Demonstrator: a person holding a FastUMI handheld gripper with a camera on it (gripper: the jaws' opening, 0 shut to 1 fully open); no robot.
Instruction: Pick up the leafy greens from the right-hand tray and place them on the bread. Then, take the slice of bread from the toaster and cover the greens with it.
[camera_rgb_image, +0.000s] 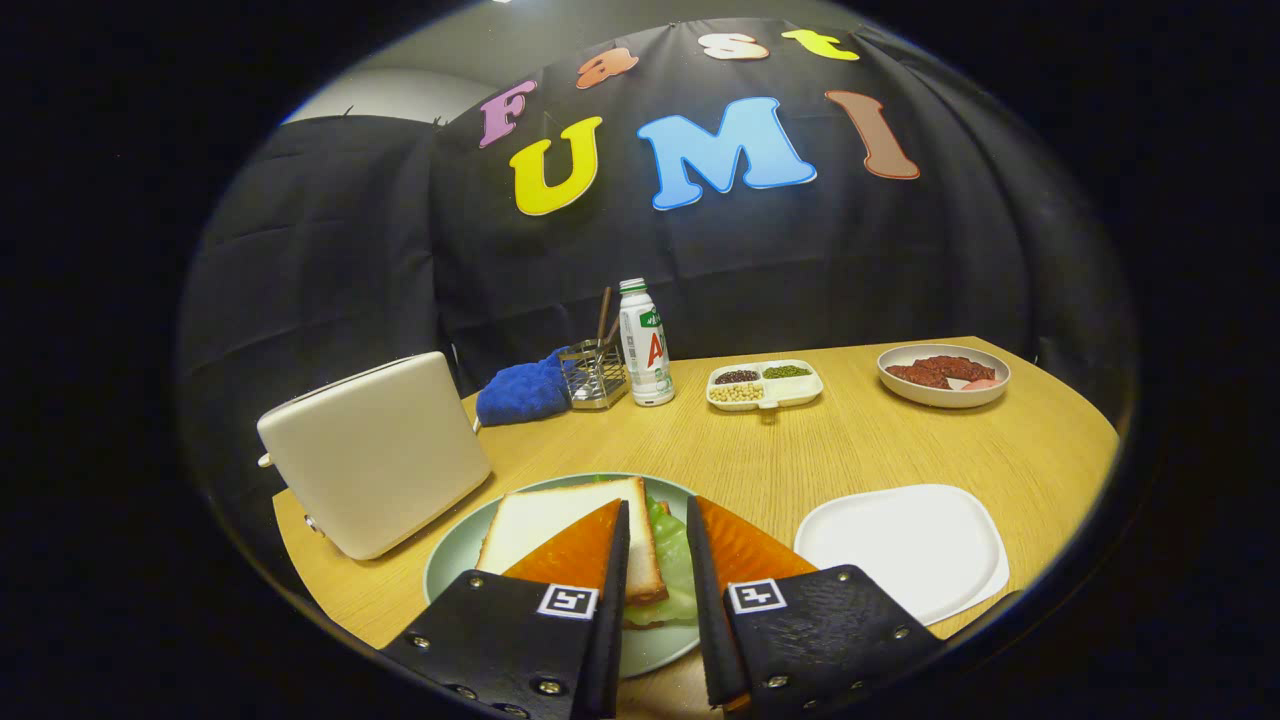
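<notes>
Gripper view looks down at a green plate (450, 560) on the wooden table (800, 440). On the plate sits a slice of bread (550, 520), and leafy greens (672, 560) peek out from under its right edge. So the greens lie under the bread, just as the task wants at its end, with more bread likely below them, though that part is hard to see. The gripper (655, 570) hangs right over this stack. Its two fingers are a little apart, with a thin gap between them, and they pinch nothing; the bread's edge and the greens show through the gap. The white tray (905, 550) on the right has no greens on it. The toaster (375, 450) stands to the left of the plate, and its top slot is turned away, so I cannot tell if bread is inside. To me the covering step looks done. The next move would just need the fingers to lift away gently, without bumping the top slice
</notes>
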